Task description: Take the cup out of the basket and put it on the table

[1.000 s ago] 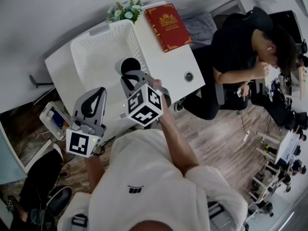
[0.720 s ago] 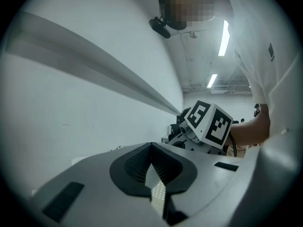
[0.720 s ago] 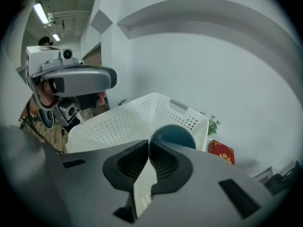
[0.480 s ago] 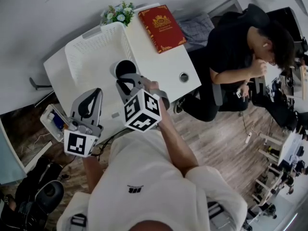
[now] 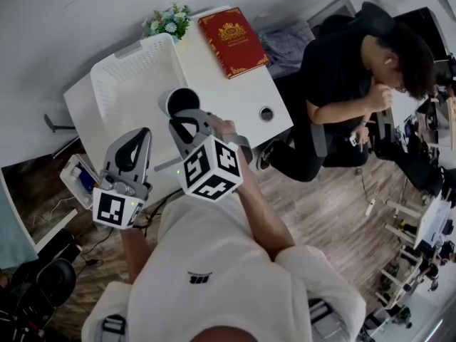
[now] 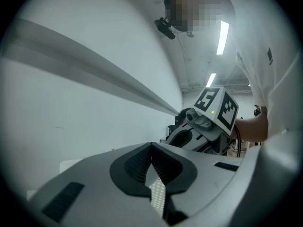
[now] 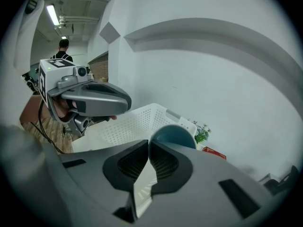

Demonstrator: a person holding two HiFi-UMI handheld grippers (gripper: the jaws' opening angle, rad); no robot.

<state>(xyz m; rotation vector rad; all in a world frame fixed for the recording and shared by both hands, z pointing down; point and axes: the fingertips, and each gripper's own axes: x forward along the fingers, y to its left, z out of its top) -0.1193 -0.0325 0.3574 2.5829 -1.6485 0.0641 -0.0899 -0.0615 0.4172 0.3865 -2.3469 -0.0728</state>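
Note:
In the head view my right gripper [image 5: 187,117] is shut on the near rim of a cup [image 5: 181,101] with a dark inside. The cup hangs at the near right corner of the white perforated basket [image 5: 128,80], by the edge of the white table [image 5: 235,95]. The right gripper view shows the blue-grey cup [image 7: 173,135] just beyond my right gripper [image 7: 148,144], with the basket [image 7: 128,124] behind it. My left gripper [image 5: 140,135] is shut and empty, held left of the cup. In its own view the left gripper [image 6: 151,146] faces a bare wall.
A red book [image 5: 231,40] and a small flower pot [image 5: 165,21] sit at the table's far side. A small round object [image 5: 266,113] lies near the right edge. A person in black [image 5: 349,77] sits right of the table. An open box [image 5: 77,180] is at the left.
The cup in my right gripper has come away from inside the basket toward its near right corner. The left gripper stays shut beside it.

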